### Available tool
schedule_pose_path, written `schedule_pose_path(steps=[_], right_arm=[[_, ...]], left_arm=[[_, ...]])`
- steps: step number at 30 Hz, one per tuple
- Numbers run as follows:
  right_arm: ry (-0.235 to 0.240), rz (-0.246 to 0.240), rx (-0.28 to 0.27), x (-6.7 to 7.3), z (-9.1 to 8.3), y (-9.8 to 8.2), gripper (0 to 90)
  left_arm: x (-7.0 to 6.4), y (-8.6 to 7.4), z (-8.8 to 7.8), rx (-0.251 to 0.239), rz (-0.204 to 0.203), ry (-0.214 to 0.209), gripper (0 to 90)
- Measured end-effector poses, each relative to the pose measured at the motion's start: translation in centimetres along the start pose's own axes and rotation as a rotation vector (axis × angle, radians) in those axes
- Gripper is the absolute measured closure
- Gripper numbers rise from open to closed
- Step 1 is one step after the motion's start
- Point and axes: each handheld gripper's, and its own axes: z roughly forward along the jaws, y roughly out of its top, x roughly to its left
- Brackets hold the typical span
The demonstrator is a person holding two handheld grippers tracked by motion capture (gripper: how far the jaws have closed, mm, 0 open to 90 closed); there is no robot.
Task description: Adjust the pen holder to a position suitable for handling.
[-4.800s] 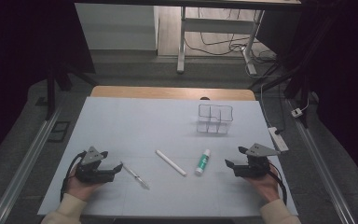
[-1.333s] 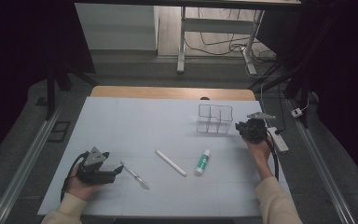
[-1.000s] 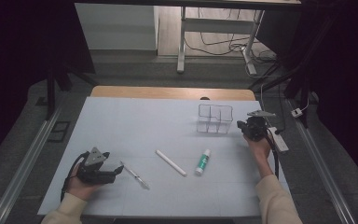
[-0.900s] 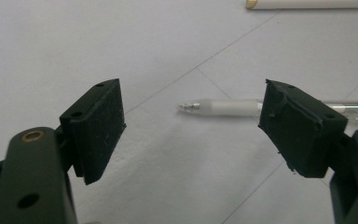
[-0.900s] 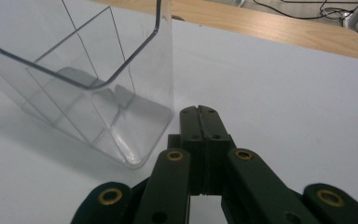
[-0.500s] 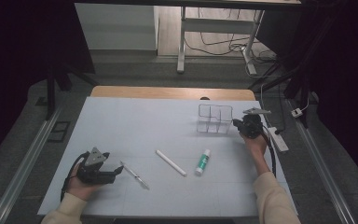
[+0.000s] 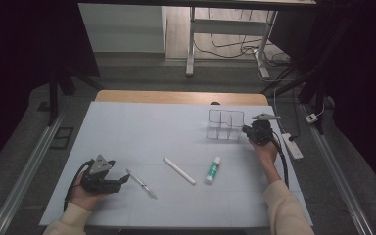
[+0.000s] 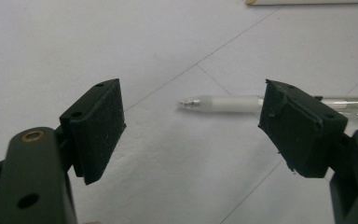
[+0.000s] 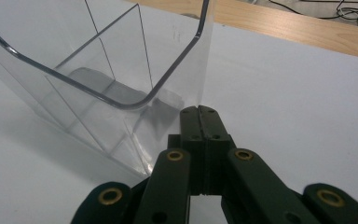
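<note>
Two hand-held grippers work the counter: the right hand-held gripper (image 9: 200, 114), jaws pressed together and empty, touches the clear organizer (image 7: 225, 125) near the far right edge, likely nudging it. The left hand-held gripper (image 8: 191, 126), jaws spread, faces the pen (image 8: 223, 102) near the front edge; next it should close on it.

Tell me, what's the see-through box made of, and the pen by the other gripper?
The box looks like clear hard plastic, perhaps acrylic: glossy, with thin dividers visible through its walls. The pen looks like plastic too: a frosted, cloudy barrel ending in a small shiny tip, possibly metal.
</note>
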Motion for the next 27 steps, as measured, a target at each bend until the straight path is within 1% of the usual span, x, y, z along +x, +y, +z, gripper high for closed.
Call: schedule_pose_path(steps=[2,9,13,25,27], right_arm=[[0.003,0.003,-0.001,0.1,0.0,0.0,88.9],[0.012,-0.014,0.003,0.7,0.2,0.2,88.9],[0.017,-0.015,0.001,1.1,0.3,0.3,88.9],[0.029,-0.024,-0.006,2.3,1.1,0.8,88.9],[0.033,-0.028,-0.006,2.6,1.3,1.0,88.9]], left_arm=[[0.0,0.0,0.0,0.000,0.002,0.000,22.0],[-0.1,0.0,0.0,0.003,0.006,0.001,22.0],[-0.1,0.0,0.1,0.004,0.008,0.002,22.0],[-0.1,0.0,0.1,0.007,0.011,0.001,22.0],[-0.1,0.0,0.1,0.008,0.011,0.001,22.0]])
